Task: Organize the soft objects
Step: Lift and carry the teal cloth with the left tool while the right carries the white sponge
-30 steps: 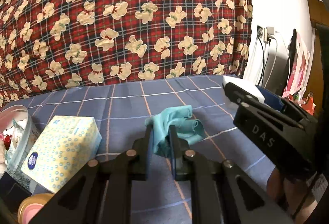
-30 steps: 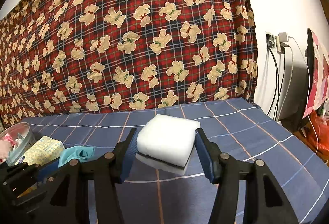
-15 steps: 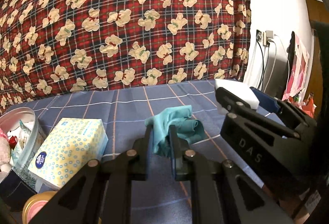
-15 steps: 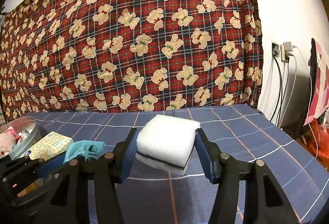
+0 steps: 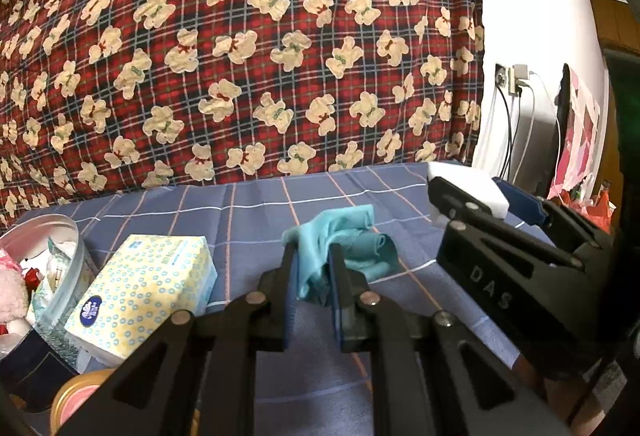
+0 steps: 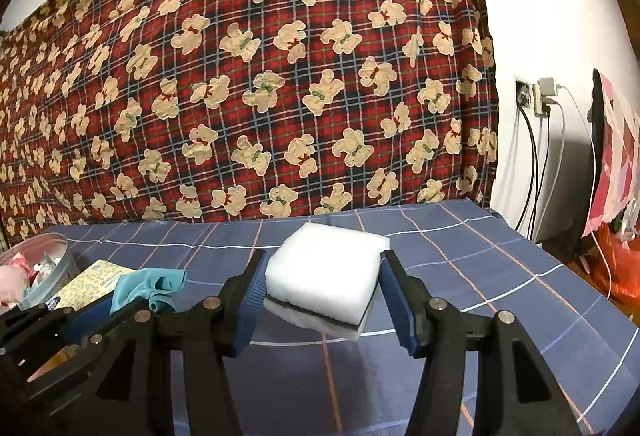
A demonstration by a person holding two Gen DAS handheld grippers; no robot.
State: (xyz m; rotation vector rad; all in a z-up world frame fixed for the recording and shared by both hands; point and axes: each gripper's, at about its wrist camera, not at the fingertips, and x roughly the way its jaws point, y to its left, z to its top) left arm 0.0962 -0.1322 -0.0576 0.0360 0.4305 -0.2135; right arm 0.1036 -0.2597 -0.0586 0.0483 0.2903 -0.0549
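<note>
A tissue box (image 5: 144,288) is seen at the left of the blue checked surface (image 5: 248,212), just beside a round tin (image 5: 60,268) holding soft toys; a pink-topped jar (image 5: 80,400) lies nearer. A teal cloth (image 5: 344,248) is pinched between the closed fingers of the left gripper (image 5: 312,268), raised over the surface. A white sponge (image 6: 326,276) is clamped between the fingers of the right gripper (image 6: 322,288), just right of the left one. A bear-print plaid cloth (image 6: 260,76) is hung behind; cables (image 6: 532,156) are plugged into the white wall.
</note>
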